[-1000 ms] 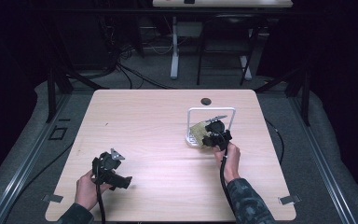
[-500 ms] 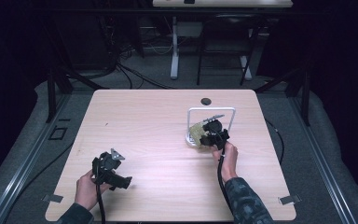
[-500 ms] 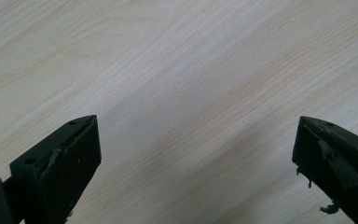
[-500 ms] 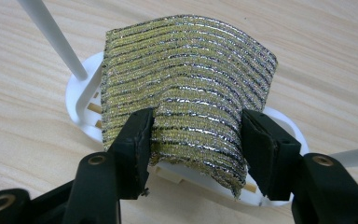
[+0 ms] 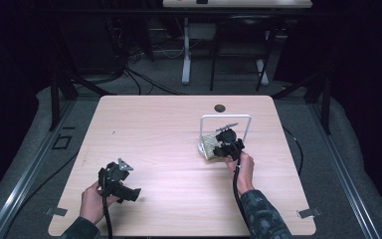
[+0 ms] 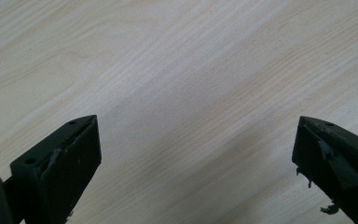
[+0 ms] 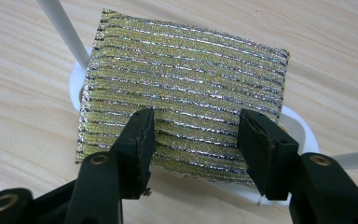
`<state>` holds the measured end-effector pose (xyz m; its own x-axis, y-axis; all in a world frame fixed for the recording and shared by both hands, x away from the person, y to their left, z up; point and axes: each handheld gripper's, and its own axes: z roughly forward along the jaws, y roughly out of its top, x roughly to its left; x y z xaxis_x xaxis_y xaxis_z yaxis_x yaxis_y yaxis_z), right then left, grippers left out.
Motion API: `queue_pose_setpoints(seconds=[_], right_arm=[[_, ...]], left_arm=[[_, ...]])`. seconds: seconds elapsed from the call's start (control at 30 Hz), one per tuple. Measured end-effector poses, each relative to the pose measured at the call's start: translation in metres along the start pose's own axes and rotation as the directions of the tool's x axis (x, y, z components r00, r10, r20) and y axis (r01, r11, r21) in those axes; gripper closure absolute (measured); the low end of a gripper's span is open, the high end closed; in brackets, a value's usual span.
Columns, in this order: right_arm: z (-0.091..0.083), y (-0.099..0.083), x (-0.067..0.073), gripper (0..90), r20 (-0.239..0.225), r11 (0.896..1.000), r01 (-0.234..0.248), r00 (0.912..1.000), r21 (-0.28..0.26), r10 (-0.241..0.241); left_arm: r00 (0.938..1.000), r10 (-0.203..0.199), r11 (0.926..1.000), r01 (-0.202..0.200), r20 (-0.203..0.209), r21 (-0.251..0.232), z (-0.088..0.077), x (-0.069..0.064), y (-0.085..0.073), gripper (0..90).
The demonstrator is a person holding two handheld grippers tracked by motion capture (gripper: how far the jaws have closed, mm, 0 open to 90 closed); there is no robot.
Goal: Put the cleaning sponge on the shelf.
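Note:
A gold-and-silver striped scouring sponge (image 7: pixel 182 79) lies against the white base (image 7: pixel 303 128) of a white wire stand (image 5: pixel 225 117) right of the table's middle. In the high view the sponge (image 5: pixel 208 145) shows at the stand's left foot. My right gripper (image 7: pixel 196 121) hovers over the sponge's near edge with its jaws apart and the sponge's face between them; it stands just right of the sponge in the high view (image 5: pixel 221 148). My left gripper (image 5: pixel 129 191) rests near the front left of the table, and in its own view (image 6: pixel 196 130) it is wide open over bare wood.
A small dark round disc (image 5: pixel 220 107) sits near the far edge of the light wooden table (image 5: pixel 169 134). Bare wood stretches between the two grippers. A cable trails from each gripper toward the near edge. Dark floor and frame legs surround the table.
My right gripper has edged slightly left toward the sponge. The left gripper has stayed where it was.

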<state>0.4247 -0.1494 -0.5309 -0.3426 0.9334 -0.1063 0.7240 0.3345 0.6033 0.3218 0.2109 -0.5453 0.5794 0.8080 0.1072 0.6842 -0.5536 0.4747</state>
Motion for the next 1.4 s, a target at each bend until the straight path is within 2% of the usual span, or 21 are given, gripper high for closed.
queue_pose_setpoints(seconds=[0.4,0.57,0.63,0.7,0.83,1.13,1.4], right_arm=[[-0.012,-0.001,-0.004,39.1,-0.024,0.999,0.013,0.9996,-0.031,-0.014],[-0.022,-0.003,-0.005,36.4,-0.048,0.999,0.014,0.9987,-0.049,-0.016],[-0.028,-0.005,-0.006,35.6,-0.064,0.999,0.01,0.9978,-0.054,-0.014],[-0.034,-0.006,-0.007,33.9,-0.102,0.998,0.008,0.9946,-0.069,-0.015],[-0.046,-0.009,-0.01,30.6,-0.13,0.996,0.005,0.9914,-0.091,-0.017],[-0.072,-0.017,-0.013,25.5,-0.163,0.993,0.047,0.9844,-0.112,-0.065],[-0.094,-0.026,-0.013,20.4,-0.175,0.989,0.087,0.9787,-0.123,-0.108]], left_arm=[[1.0,0.0,1.0,0.0,-0.002,0.0,0.0,0.0,0.0,1.1],[1.0,0.0,1.0,0.0,0.003,0.001,0.001,-0.001,0.001,1.1],[1.0,0.002,1.0,-0.002,0.003,0.002,0.001,-0.001,0.001,1.1],[1.0,0.001,1.0,-0.001,0.002,0.001,0.001,-0.002,0.002,1.1],[1.0,0.004,1.0,-0.004,0.004,0.001,0.001,-0.002,0.002,1.1],[1.0,0.004,1.0,-0.004,0.001,0.0,0.001,-0.003,0.002,1.1],[1.0,0.009,1.0,-0.009,0.002,0.003,0.001,-0.003,0.002,1.0]])
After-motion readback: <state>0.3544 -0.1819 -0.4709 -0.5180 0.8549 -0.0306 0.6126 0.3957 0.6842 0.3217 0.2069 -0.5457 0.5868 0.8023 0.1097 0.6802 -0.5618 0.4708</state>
